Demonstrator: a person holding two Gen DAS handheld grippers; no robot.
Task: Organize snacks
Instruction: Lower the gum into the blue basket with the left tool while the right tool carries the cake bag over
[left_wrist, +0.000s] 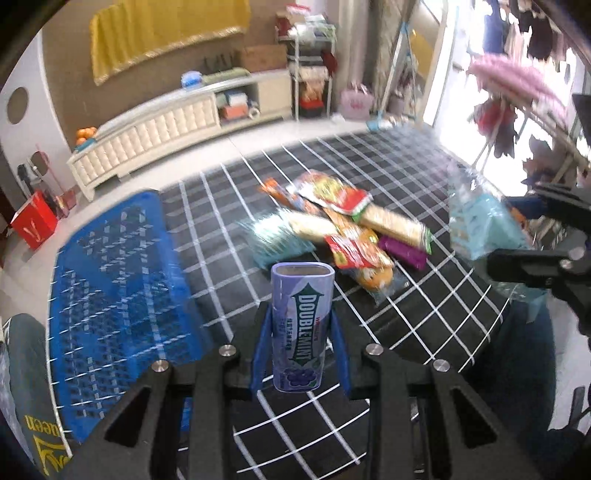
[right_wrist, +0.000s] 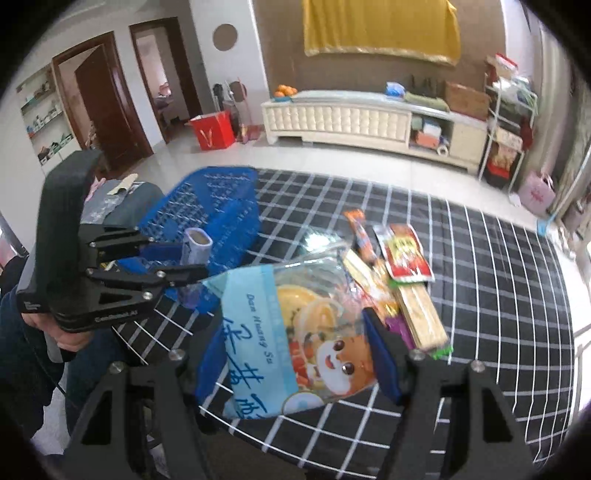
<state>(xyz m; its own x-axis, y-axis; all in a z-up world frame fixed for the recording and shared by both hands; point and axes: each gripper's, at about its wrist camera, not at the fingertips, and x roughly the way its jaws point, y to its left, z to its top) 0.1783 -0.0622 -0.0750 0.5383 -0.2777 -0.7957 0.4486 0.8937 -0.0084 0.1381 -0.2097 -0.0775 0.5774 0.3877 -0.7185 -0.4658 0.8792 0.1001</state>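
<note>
The left gripper (left_wrist: 301, 354) has its blue fingers closed on a purple tin (left_wrist: 302, 328) reading "DOUBLEMINT", held upright between them; small print below is unreadable. The right gripper (right_wrist: 295, 354) pinches a light blue snack bag (right_wrist: 280, 332) printed "Dan Huang Su", its lower edge cut off. Left of the tin lies a blue basket (left_wrist: 110, 280); ahead, blurred snack packets (left_wrist: 343, 229) heap on the checked tablecloth (left_wrist: 424, 306).
</note>
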